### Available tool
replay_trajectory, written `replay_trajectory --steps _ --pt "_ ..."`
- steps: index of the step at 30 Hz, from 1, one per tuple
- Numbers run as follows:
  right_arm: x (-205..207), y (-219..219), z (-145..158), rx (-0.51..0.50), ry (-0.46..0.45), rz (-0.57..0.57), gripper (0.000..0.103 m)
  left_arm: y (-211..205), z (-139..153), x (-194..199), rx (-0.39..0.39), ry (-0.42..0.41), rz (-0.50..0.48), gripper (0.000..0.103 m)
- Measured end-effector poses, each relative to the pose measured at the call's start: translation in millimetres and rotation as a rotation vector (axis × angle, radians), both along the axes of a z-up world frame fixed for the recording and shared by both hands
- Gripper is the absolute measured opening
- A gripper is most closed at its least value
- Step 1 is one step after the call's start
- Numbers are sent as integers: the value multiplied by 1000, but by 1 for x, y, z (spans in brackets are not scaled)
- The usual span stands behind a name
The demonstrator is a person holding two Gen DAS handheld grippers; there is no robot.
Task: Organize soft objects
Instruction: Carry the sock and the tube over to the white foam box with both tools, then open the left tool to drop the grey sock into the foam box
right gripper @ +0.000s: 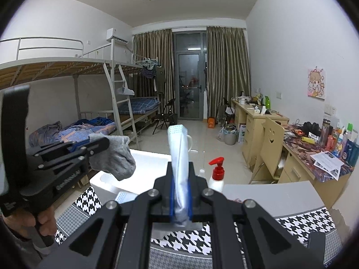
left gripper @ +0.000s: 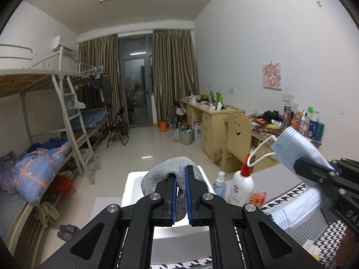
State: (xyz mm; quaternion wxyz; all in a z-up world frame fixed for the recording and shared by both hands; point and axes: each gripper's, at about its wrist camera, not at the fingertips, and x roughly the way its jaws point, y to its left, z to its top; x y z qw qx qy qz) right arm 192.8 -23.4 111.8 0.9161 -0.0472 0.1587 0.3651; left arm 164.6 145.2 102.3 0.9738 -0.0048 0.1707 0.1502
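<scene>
Each fisheye sits just behind its own hand-held gripper, looking forward and slightly down along the fingers, close over the worktop (right gripper: 291, 190). Both face the curtained glass door (left gripper: 135, 92) across the room, sharing bunk beds (right gripper: 67, 67), desks and white box (left gripper: 132, 186).

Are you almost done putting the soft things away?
Nothing looks put away yet. The left gripper is shut on a fuzzy grey sock, and the right gripper is shut on a pleated light-blue face mask. Both are held up near the white foam box; both need setting down.
</scene>
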Motion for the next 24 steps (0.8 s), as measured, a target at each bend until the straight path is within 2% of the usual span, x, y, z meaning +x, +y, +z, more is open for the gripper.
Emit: replay_trajectory --steps 8,20,23,24 --pt "7 10 3 -5 -3 -16 12 19 -11 23 -17 36 28 8" --pt "17 30 0 -30 19 -26 12 46 -37 50 -87 122 35 8" --pt "21 35 -2 -41 21 -29 12 52 -44 57 -108 150 19 12" --pt "22 37 -2 -45 20 -27 12 54 -46 58 -109 162 27 18"
